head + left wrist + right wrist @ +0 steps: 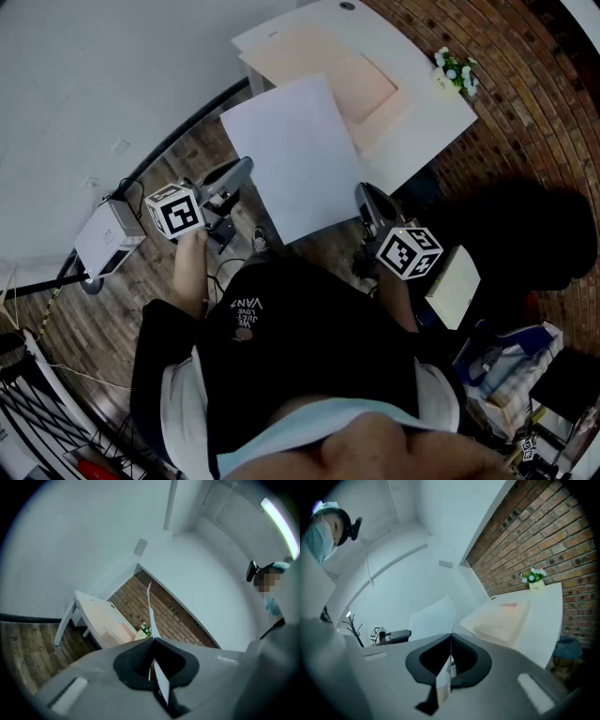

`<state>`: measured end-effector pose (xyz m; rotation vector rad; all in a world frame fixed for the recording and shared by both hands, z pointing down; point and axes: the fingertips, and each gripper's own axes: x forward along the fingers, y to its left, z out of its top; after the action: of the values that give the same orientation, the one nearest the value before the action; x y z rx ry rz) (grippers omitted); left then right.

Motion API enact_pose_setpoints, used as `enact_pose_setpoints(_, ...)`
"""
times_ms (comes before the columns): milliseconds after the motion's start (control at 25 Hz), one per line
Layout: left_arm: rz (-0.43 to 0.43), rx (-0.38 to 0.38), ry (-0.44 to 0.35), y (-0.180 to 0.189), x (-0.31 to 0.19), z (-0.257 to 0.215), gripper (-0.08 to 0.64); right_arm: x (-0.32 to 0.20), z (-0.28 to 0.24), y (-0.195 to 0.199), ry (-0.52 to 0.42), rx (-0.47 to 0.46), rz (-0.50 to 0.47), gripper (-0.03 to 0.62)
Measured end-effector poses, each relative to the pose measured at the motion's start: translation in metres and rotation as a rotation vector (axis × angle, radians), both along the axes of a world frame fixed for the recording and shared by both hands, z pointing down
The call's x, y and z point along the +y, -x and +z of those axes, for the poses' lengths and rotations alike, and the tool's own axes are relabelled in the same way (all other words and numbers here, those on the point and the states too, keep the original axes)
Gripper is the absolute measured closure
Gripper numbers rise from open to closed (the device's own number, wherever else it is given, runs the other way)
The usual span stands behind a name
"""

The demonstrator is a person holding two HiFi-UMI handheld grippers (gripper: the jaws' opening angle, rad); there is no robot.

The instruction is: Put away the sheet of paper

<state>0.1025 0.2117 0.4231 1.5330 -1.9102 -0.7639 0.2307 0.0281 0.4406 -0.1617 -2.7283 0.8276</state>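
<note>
I hold the sheet of paper (298,155) flat in the air above the wooden floor (202,150). The left gripper (241,172) and right gripper (367,197) are each clamped tight on a side edge, probably to stop it sagging. Ahead, by the brick wall (525,56), the white table (441,127) carries a pink tray (319,61), likely its destination.

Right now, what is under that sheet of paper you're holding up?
Wooden floor shows around the sheet of paper; its far edge hides part of the white table and its peach tray. Whatever lies directly beneath is covered.
</note>
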Motion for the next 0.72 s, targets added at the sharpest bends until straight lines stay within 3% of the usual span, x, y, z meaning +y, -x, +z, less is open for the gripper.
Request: enact_pose_setpoints(720,0.034,0.032,-0.001,0.05,0.012,0.015,0.558,0.016,0.007,0.047,-0.003,0.03,0.035,0.597)
